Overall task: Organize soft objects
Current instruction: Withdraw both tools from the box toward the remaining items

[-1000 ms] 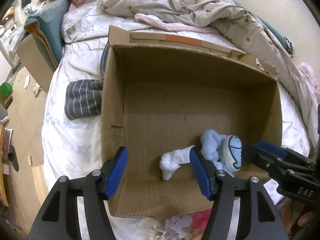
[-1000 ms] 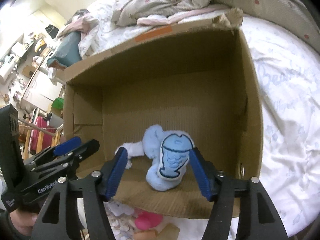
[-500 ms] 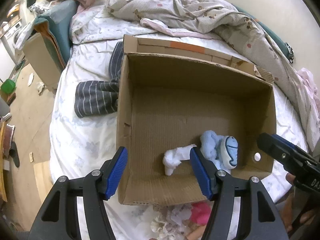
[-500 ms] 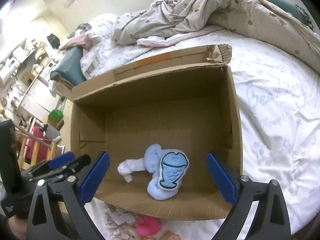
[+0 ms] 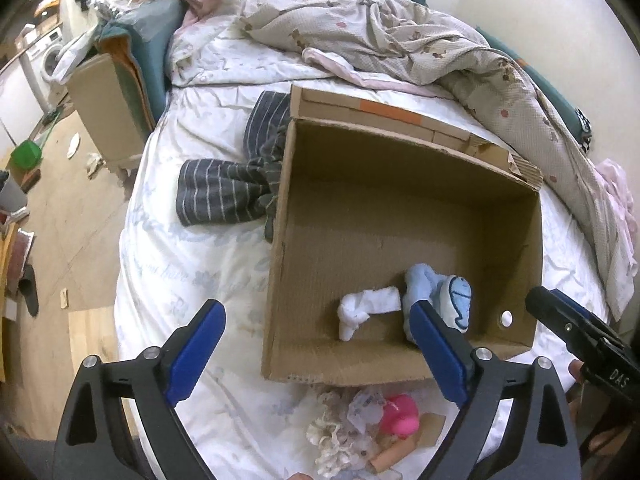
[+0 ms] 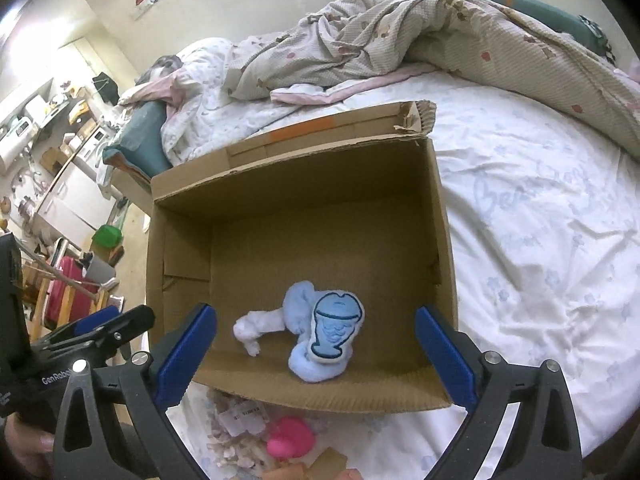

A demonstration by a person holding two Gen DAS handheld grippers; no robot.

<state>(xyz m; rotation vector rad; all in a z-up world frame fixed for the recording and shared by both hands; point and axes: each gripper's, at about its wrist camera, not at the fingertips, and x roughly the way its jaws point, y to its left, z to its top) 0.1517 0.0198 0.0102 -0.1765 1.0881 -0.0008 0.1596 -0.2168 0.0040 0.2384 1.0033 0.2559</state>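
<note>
Both claws hovering released: left gripper (image 5: 316, 348), right gripper (image 6: 316, 354). Pink round plush toy (image 6: 290, 437) lying lower centre, outside open brown cardboard box (image 6: 444, 240), nearer right claw.

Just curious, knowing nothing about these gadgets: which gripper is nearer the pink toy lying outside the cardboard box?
Hard to call. The pink toy lies below both open grippers, left and right, each hovering above the box's near wall.

The left hand-held gripper (image 5: 316, 354) is covering the lower edge of the blue plush toy (image 5: 436, 292) with its right finger. Below both hand-held grippers, the pink toy (image 6: 290, 438) and frilly cloth pile (image 5: 344, 432) are running off the frame's bottom edge, their shapes unclear. The box (image 5: 276, 280) is hiding part of the striped garment (image 5: 224, 192).
</note>
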